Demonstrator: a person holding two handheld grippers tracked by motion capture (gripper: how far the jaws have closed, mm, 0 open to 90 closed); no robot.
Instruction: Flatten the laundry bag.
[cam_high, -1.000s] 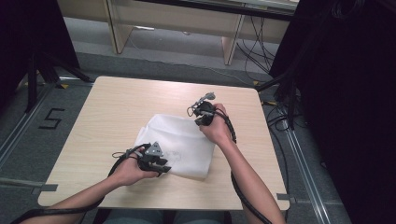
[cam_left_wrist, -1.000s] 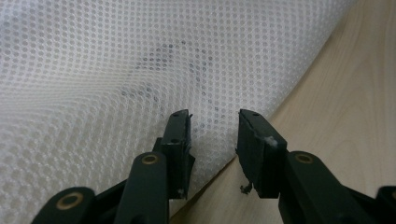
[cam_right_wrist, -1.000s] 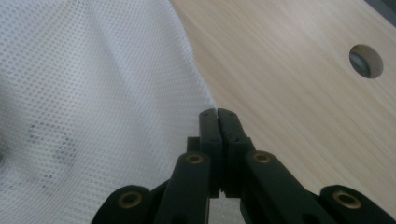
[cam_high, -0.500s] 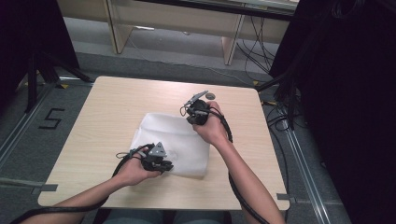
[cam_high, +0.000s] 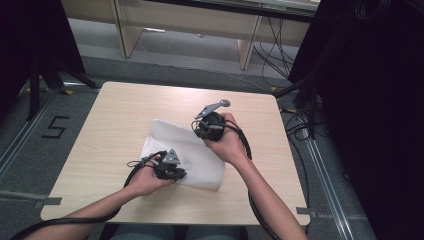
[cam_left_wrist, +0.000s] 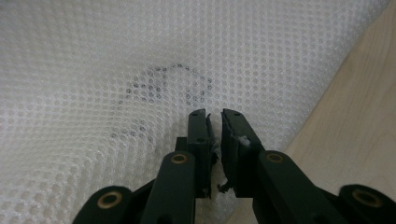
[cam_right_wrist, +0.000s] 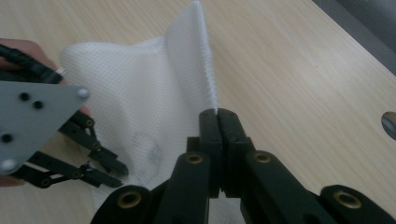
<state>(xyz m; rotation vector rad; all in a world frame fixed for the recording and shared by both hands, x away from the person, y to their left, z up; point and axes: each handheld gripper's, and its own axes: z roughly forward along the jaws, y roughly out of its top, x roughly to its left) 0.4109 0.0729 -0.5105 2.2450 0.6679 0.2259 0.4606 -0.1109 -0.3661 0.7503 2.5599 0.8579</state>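
Scene: a person sits at a light wooden table (cam_high: 125, 125) and works a white mesh bag (cam_high: 170, 145) with a two-jaw gripper in each hand.
Mesh bag: lies flat on the table between the two grippers, except for one edge lifted up at the right gripper.
Left gripper (cam_left_wrist: 214, 122): low at the near edge of the bag; its jaws have just been closing and now stand almost together, with a thin fold of mesh pinched between the pads.
Left gripper, from above (cam_high: 172, 170): rests on the bag's near side, its grey three-cornered plate on top.
Right gripper (cam_right_wrist: 217, 116): jaws pressed together on the bag's raised edge, which stands up as a narrow peak just beyond the tips.
Right gripper, from above (cam_high: 206, 127): held above the bag's far right part, well apart from the left gripper.
Dark marking: a faint grey looped shape shows through the mesh just beyond the left gripper's tips (cam_left_wrist: 163, 88).
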